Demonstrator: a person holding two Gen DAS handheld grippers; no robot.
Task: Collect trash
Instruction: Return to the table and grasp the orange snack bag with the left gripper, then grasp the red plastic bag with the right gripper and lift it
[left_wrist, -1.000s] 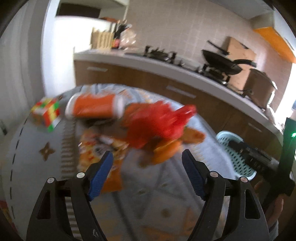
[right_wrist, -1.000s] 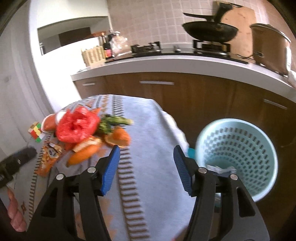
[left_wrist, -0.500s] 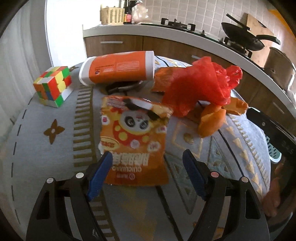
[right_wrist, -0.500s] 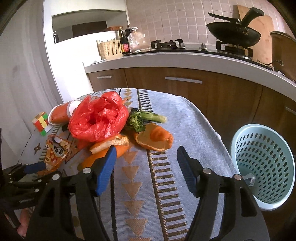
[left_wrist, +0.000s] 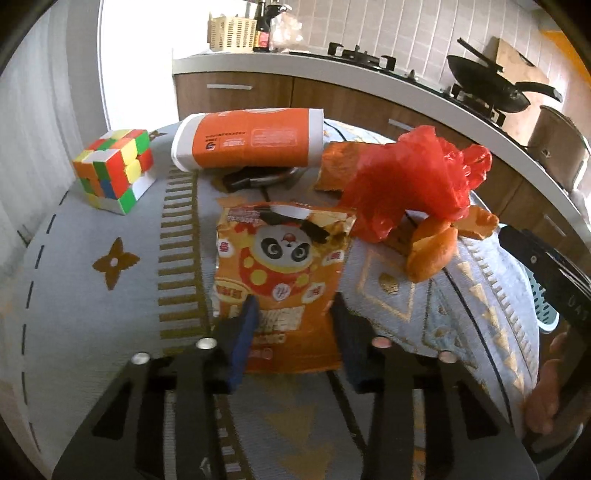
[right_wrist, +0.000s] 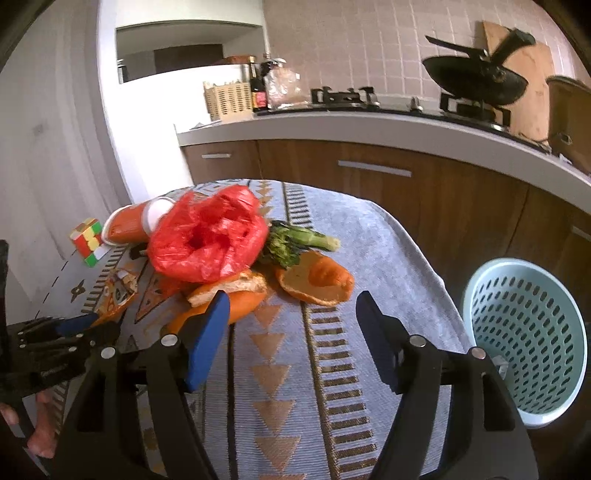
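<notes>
An orange panda snack bag (left_wrist: 282, 280) lies flat on the grey patterned tablecloth (left_wrist: 92, 306). My left gripper (left_wrist: 293, 314) has its blue pads closing on the bag's near end, one on each side. Behind it lie a red plastic bag (left_wrist: 410, 188), orange peels (left_wrist: 432, 251) and an orange tube (left_wrist: 251, 138). My right gripper (right_wrist: 291, 325) is open and empty above the cloth, just in front of the peels (right_wrist: 314, 277), the red bag (right_wrist: 210, 236) and a broccoli stalk (right_wrist: 295, 240). The left gripper also shows at the left edge of the right wrist view (right_wrist: 77, 325).
A pale blue perforated bin (right_wrist: 528, 332) stands on the floor right of the table. A colour cube (left_wrist: 114, 170) sits at the table's far left. A kitchen counter (right_wrist: 369, 125) with stove and pan runs behind.
My left gripper has moved forward and narrowed its jaws around the snack bag's near end. My right gripper has moved closer to the trash pile and stayed open.
</notes>
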